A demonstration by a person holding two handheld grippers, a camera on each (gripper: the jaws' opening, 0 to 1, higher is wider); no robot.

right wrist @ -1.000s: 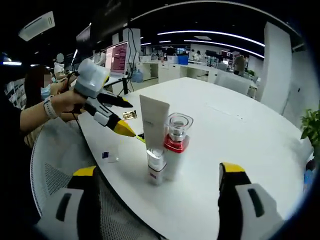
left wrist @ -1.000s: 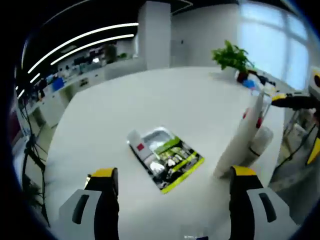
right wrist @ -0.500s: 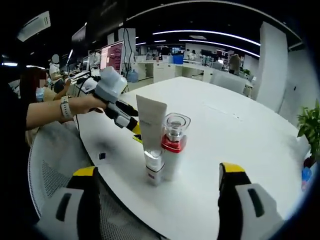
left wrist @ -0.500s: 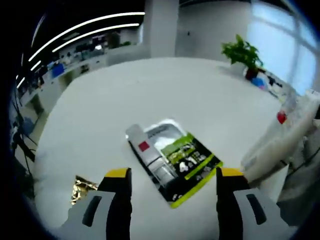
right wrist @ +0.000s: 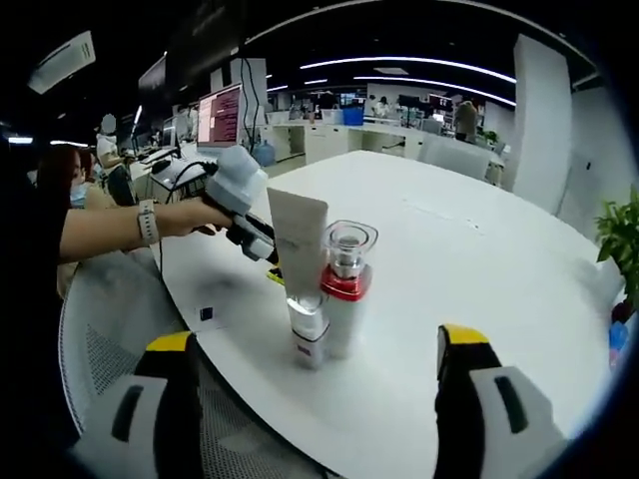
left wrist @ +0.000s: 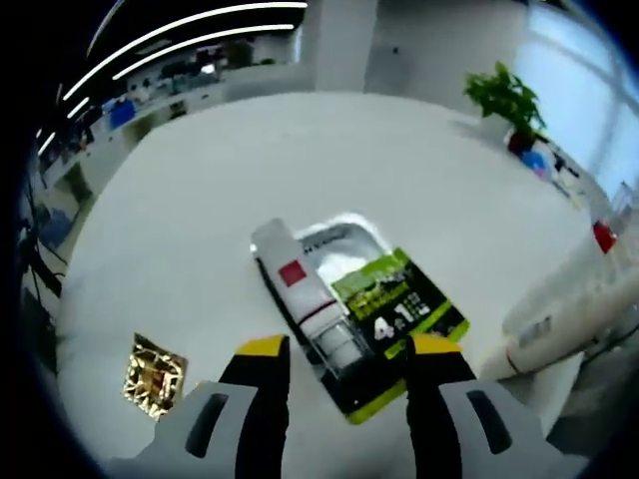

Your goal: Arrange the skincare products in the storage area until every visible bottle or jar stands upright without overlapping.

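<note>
A white tube with a red label (left wrist: 298,289) lies flat across a silver, green and black packet (left wrist: 404,311) on the white table (left wrist: 220,180). My left gripper (left wrist: 346,349) hovers open just above them, and the tube's cap end lies between its yellow fingertips (left wrist: 262,349). In the right gripper view a white tube (right wrist: 300,261) stands on its cap, touching a bottle with a clear cap and red collar (right wrist: 344,289). Behind them a hand holds the left gripper (right wrist: 240,195). My right gripper (right wrist: 318,344) is open, held back from the pair near the table's edge.
A gold foil sachet (left wrist: 153,364) lies left of the left jaw. The standing white tube (left wrist: 569,309) leans into the left gripper view's right edge. A potted plant (left wrist: 504,95) stands at the far side. A small dark item (right wrist: 206,313) lies near the edge, by a mesh chair (right wrist: 110,369).
My left gripper has come down closer to the lying tube and its jaws have narrowed around the cap end. In the right gripper view it has slid behind the standing tube. The right gripper has stayed still.
</note>
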